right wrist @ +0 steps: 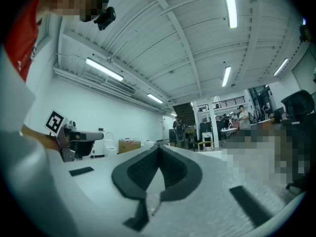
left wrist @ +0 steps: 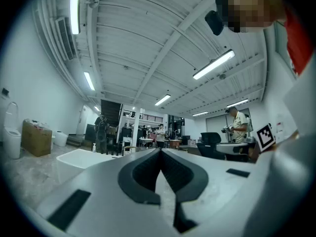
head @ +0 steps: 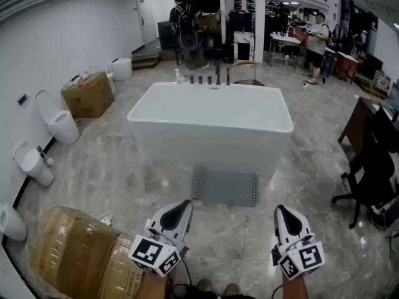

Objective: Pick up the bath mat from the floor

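Presently: left tool and right tool, both pressed together, nothing pinched. Step in hand: approach, mat untouched. Bath mat lies flat on the floor ahead, between the two tools' lines, near edge free. Next move likely needs a tool lowered, spread, closed on that edge. Bathtub bounds the far side; wrapped box lies left of the left tool.
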